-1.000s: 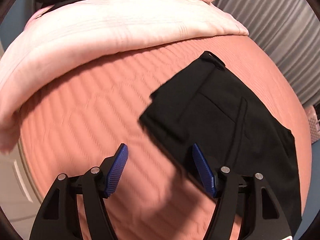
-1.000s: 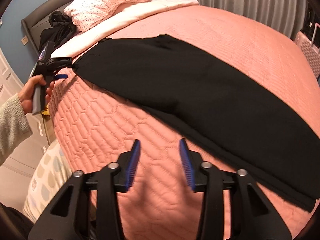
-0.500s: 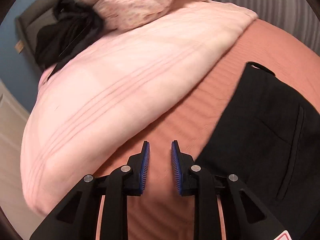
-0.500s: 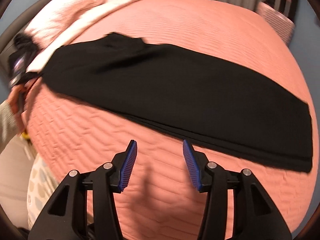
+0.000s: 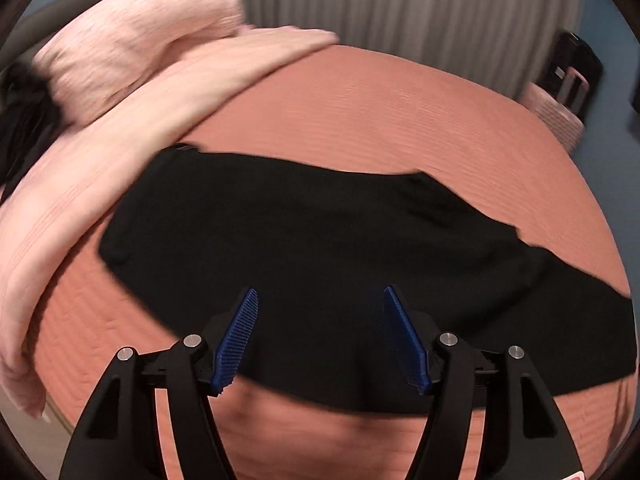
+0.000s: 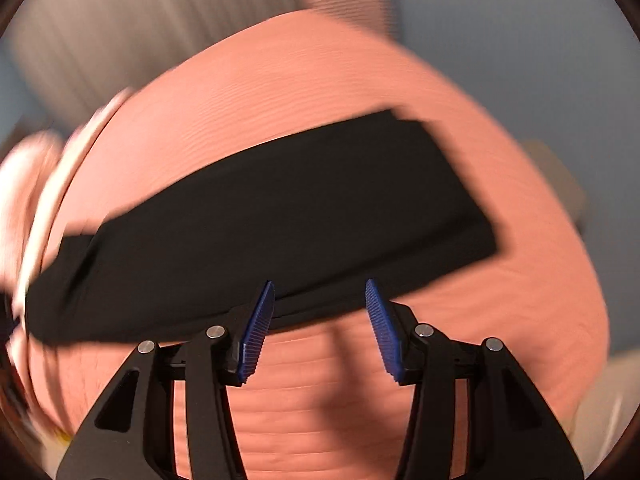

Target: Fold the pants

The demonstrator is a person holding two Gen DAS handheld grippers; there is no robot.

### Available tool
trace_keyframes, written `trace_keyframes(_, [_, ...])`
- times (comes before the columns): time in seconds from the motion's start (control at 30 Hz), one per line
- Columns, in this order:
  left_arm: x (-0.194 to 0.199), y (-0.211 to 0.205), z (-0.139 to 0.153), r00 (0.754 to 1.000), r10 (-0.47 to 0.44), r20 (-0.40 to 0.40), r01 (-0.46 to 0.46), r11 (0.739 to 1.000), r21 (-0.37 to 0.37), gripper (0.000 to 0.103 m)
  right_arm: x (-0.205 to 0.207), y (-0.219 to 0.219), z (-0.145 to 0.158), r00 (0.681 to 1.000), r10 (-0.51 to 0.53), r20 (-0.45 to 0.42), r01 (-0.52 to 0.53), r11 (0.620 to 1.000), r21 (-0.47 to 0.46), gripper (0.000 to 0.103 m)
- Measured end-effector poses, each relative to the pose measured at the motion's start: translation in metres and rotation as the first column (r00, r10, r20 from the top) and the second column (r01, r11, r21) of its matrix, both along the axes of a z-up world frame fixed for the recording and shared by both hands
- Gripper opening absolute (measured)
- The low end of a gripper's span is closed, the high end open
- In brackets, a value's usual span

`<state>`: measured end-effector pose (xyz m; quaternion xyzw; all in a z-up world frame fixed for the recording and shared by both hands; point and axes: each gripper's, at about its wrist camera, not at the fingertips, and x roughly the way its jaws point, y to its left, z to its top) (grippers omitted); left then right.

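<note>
Black pants (image 5: pixel 320 240) lie flat in a long strip across the salmon quilted bed (image 5: pixel 400 112), folded lengthwise. My left gripper (image 5: pixel 320 336) is open and empty, hovering over the pants' near edge at the waist end. In the right wrist view the pants (image 6: pixel 280 216) stretch from lower left to the hem end at upper right. My right gripper (image 6: pixel 320 320) is open and empty, its fingertips over the pants' near edge around the middle of the legs. Both views are motion-blurred.
A pale pink blanket (image 5: pixel 140 120) and pillow (image 5: pixel 120 52) lie heaped at the head of the bed, left of the pants. Grey curtains (image 5: pixel 400 12) hang behind the bed. A dark object (image 5: pixel 568 68) stands at the far right.
My left gripper opened wide and swung right, from the blanket side to over the pants. My right gripper swung towards the hem end and closer to the pants' near edge.
</note>
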<state>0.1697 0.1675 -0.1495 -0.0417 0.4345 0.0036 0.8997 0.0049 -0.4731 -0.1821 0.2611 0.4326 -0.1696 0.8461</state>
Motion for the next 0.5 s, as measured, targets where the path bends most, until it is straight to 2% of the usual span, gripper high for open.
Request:
trace_keyframes(0.1, [0.013, -0.061, -0.003, 0.997, -0.079, -0.015, 0.08, 0.996, 0.038, 0.066, 0.0, -0.043, -0.014, 0.997, -0.079, 0.026, 0.076, 0.993, 0.094, 0.049])
trace_keyframes(0.2, [0.035, -0.091, -0.007, 0.993, -0.1, -0.06, 0.104, 0.993, 0.056, 0.066, 0.019, -0.064, -0.027, 0.998, -0.066, 0.003, 0.066, 0.995, 0.073, 0.049])
trace_keyframes(0.23, [0.04, -0.099, -0.005, 0.992, -0.109, -0.062, 0.112, 0.992, 0.05, 0.066, 0.025, -0.069, -0.032, 0.999, -0.053, -0.008, 0.053, 0.994, 0.095, 0.049])
trace_keyframes(0.3, [0.038, -0.113, 0.0, 0.991, -0.122, -0.049, 0.124, 0.991, 0.057, 0.069, 0.035, -0.073, -0.039, 0.999, -0.047, 0.014, 0.045, 0.99, 0.132, 0.049])
trace_keyframes(0.37, [0.041, -0.124, 0.001, 0.991, -0.125, -0.039, 0.128, 0.988, 0.084, 0.073, 0.042, -0.073, -0.039, 0.998, -0.037, 0.041, 0.032, 0.992, 0.121, 0.047])
trace_keyframes(0.4, [0.043, -0.13, -0.001, 0.991, -0.124, -0.044, 0.128, 0.987, 0.101, 0.074, 0.045, -0.071, -0.038, 0.998, -0.03, 0.051, 0.025, 0.994, 0.109, 0.041])
trace_keyframes(0.43, [0.046, -0.133, -0.002, 0.991, -0.124, -0.054, 0.129, 0.986, 0.109, 0.074, 0.046, -0.071, -0.034, 0.998, -0.025, 0.06, 0.018, 0.994, 0.105, 0.014])
trace_keyframes(0.5, [0.049, -0.138, -0.005, 0.991, -0.114, -0.072, 0.123, 0.983, 0.135, 0.074, 0.032, -0.073, -0.013, 0.991, -0.038, 0.127, 0.022, 0.992, 0.127, 0.013])
